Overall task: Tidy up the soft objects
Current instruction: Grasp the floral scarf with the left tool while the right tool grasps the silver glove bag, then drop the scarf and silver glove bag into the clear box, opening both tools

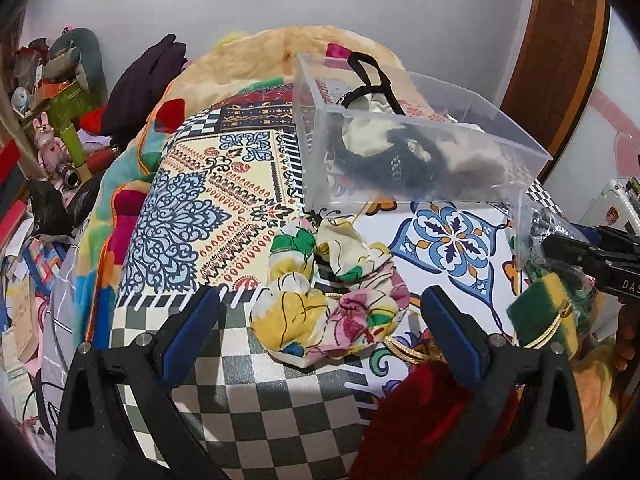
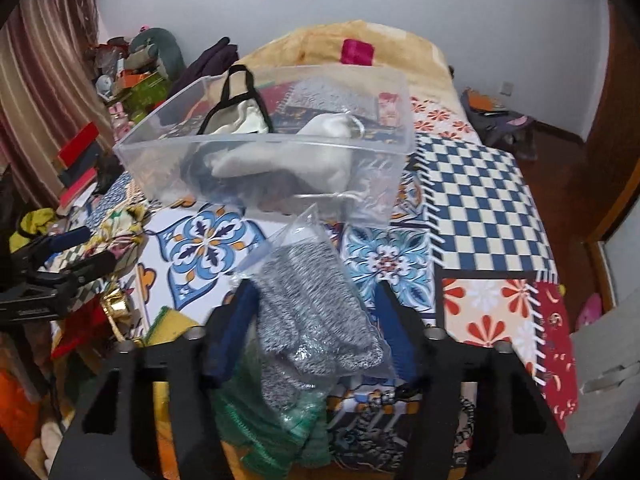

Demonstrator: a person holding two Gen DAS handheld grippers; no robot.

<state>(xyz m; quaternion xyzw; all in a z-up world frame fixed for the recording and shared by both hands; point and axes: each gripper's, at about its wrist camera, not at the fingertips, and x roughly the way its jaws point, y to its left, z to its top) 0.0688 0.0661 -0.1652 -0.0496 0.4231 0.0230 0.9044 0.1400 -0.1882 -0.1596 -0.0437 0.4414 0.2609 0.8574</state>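
A clear plastic bin (image 1: 420,148) (image 2: 264,152) stands on the patterned bedspread and holds a cream bag with black straps (image 2: 240,120) and dark and white soft items. My left gripper (image 1: 320,308) is open, its fingers on either side of a crumpled floral cloth (image 1: 332,292) lying on the bed. My right gripper (image 2: 316,320) is open around a clear plastic bag of grey knit fabric (image 2: 312,312), which lies between the fingers; contact is unclear. The right gripper also shows at the right edge of the left wrist view (image 1: 580,252).
A green and yellow sponge-like item (image 1: 544,312) with gold cord and a red cloth (image 1: 420,412) lie at the bed's near edge. A green knit item (image 2: 256,424) lies under the grey bag. Clutter and toys fill the floor at left (image 1: 52,120).
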